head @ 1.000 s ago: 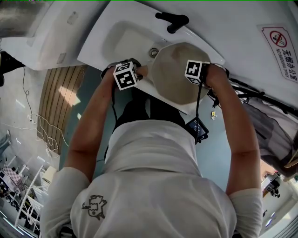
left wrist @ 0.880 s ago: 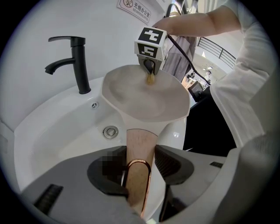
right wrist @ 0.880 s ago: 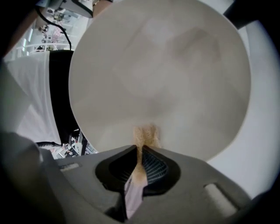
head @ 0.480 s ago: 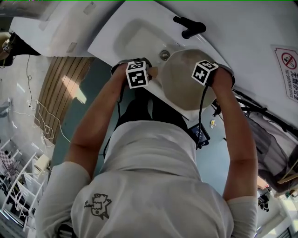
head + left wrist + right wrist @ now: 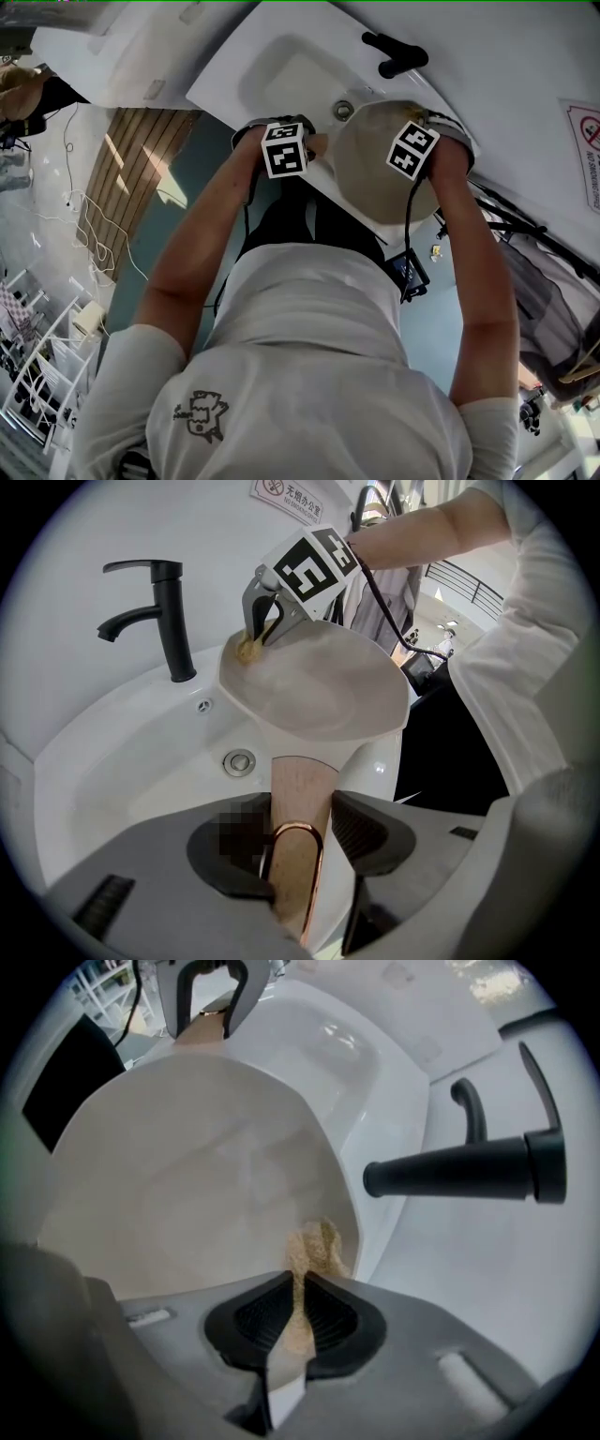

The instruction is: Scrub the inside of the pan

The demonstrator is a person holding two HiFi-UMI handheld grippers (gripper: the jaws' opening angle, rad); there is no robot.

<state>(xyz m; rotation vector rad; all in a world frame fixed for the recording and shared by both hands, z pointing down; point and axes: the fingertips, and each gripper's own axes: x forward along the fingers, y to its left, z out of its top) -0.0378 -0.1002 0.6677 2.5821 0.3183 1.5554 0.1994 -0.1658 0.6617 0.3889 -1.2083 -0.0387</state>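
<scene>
A beige pan [image 5: 375,169] is held tilted over the white sink [image 5: 281,70]. Its wooden handle [image 5: 300,785], with a copper loop at the end, sits between the jaws of my left gripper [image 5: 300,832], which is shut on it. My right gripper [image 5: 298,1312] is shut on a tan scrub pad [image 5: 314,1246]. The pad presses on the pan's inner wall [image 5: 187,1185] near the rim on the faucet side. In the left gripper view the right gripper [image 5: 267,630] and pad [image 5: 248,649] reach in at the pan's far rim. Both marker cubes [image 5: 284,148] [image 5: 412,148] show in the head view.
A black faucet [image 5: 394,54] stands behind the basin, close to the pan's far rim [image 5: 469,1166]. The drain [image 5: 239,759] lies below the pan. A no-smoking sign [image 5: 586,150] hangs on the wall at the right. Cables and a wooden mat [image 5: 131,187] lie on the floor at the left.
My right gripper has turned and swept with the pad across the pan toward its faucet side. The left gripper keeps the handle in the same place.
</scene>
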